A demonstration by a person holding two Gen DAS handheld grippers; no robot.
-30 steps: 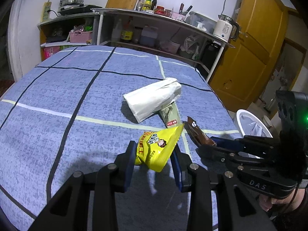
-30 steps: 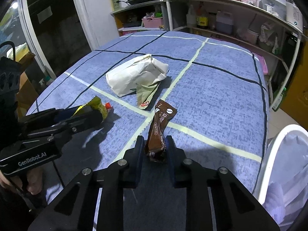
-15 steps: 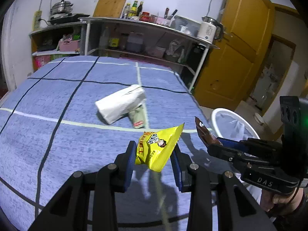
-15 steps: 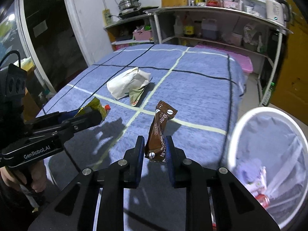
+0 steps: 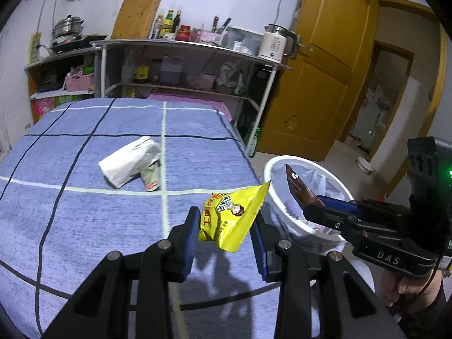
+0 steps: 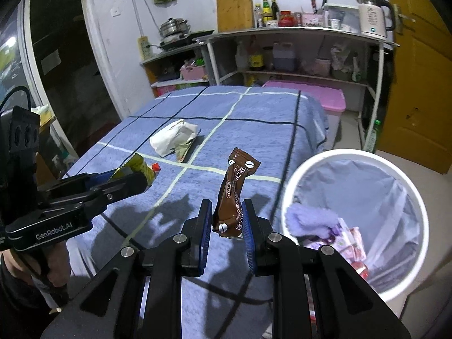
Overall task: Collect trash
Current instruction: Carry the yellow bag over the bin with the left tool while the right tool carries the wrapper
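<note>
Up front in the left wrist view, the left hand-held gripper [image 5: 224, 237] is closed on a yellow snack packet [image 5: 230, 217], its blue pads pressing the packet's lower sides while the top corner juts up toward the right. The packet hangs above the near right part of a blue checked bed cover [image 5: 84, 212]. Farther back on the cover lie a white paper bag [image 5: 128, 161] and, touching its right end, a small greenish wrapper [image 5: 151, 176]. To the right, beside the bed, stands a white trash bin [image 5: 303, 227] with a pale liner. The right hand-held gripper [image 5: 306, 206] reaches in from the right over the bin's rim, pinching a brown coffee sachet [image 5: 296, 188].

Next, in the right wrist view, the right hand-held gripper [image 6: 226, 227] grips the brown coffee sachet [image 6: 236, 195] by its lower end, the sachet standing nearly upright between narrow jaws. The white trash bin [image 6: 418, 214] sits just to the right, holding purple and pink scraps. At left, the left hand-held gripper [image 6: 132, 179] carries the yellow snack packet [image 6: 137, 166] over the bed cover [image 6: 268, 130]. The white paper bag [image 6: 172, 138] and greenish wrapper [image 6: 183, 151] rest together farther back.
</note>
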